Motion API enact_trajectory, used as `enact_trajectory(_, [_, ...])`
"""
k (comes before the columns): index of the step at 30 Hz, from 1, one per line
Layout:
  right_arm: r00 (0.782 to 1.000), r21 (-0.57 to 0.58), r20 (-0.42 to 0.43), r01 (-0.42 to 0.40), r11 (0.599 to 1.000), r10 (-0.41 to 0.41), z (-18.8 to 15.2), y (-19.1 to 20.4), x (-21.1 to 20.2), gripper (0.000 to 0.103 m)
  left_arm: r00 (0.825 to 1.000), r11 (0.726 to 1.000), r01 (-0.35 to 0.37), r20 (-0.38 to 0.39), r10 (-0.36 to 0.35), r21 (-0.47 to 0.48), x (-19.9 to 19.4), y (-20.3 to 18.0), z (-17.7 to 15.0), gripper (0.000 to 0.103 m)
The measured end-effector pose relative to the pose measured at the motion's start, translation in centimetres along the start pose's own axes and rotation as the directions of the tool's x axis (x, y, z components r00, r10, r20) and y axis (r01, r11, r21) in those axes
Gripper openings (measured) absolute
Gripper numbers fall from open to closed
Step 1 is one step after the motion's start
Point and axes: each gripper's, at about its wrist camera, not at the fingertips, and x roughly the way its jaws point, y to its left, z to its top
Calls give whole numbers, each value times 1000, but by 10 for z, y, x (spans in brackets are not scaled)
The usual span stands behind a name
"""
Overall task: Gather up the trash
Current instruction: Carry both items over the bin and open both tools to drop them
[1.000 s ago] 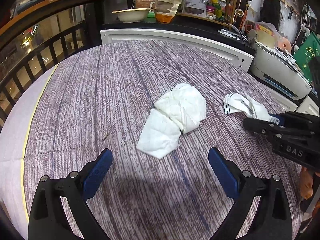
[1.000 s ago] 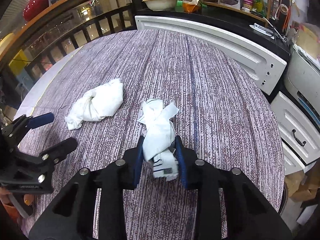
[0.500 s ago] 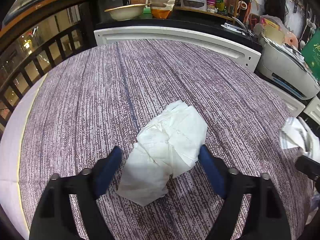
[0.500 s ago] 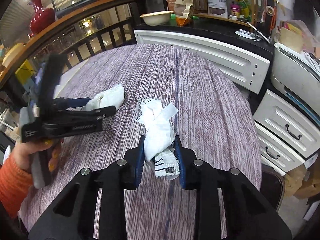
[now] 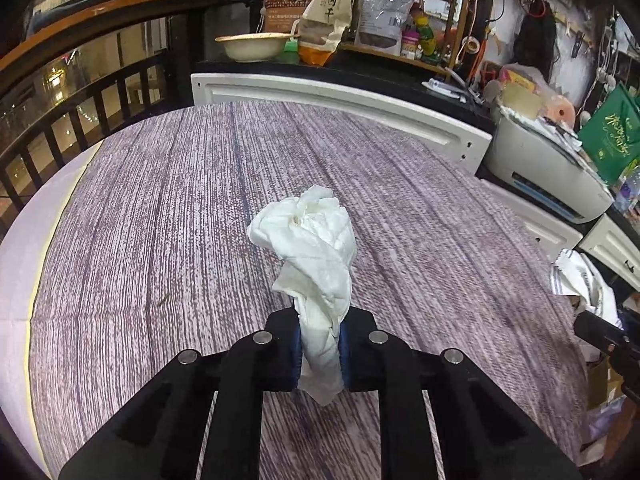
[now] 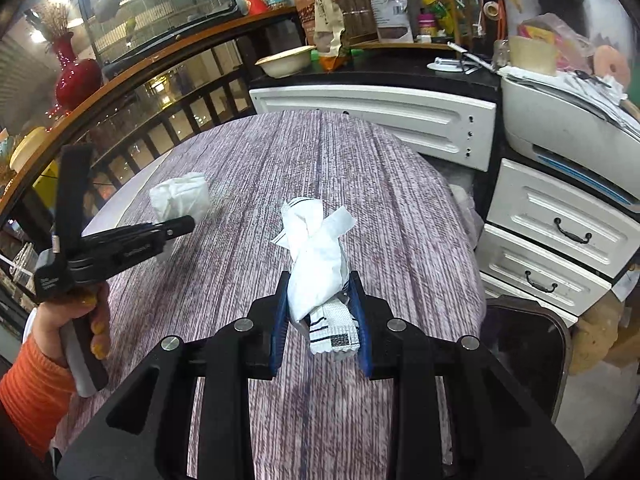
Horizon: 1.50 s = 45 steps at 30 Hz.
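My left gripper (image 5: 319, 354) is shut on a crumpled white tissue (image 5: 316, 256) and holds it above the purple striped table (image 5: 160, 220). The tissue also shows in the right wrist view (image 6: 182, 198), pinched in the left gripper (image 6: 188, 222). My right gripper (image 6: 322, 320) is shut on a white paper wrapper with black stripes (image 6: 316, 268), held above the table's right side. That wrapper shows at the right edge of the left wrist view (image 5: 580, 280).
White drawers (image 6: 556, 248) and a printer (image 6: 568, 136) stand right of the table. A dark bin (image 6: 524, 344) sits below the table's right edge. A white cabinet (image 5: 340, 100) and cluttered shelves lie behind. A railing (image 5: 60, 128) runs along the left.
My left gripper moved over the white tissue, shut on it and lifted it. My right gripper kept hold of the striped wrapper and lifted toward the table's right side.
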Motion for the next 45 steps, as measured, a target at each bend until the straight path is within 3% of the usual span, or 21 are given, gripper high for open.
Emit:
enact_trajectory(11, [999,10,37,-18,1000,17,-28,-6,-28,29,993,993,113,44,-112,-19,-46,-17,-29,14])
enact_trajectory(24, [998,52,64,-23,998,19,-60,-21,-59,29,983,985,173,58,-174,29,-80,-52,-60,14])
enact_trajectory(37, [990,123,109,72,990,-85,-102,-67,-98,29,960,960,269,65,-274,71,-97,-108,-84,14])
enact_trajectory(45, [985,208,56,149,967,-163,-128,-111,-92,29,942,939,327,39,-332,103,-92,-150,-88,14])
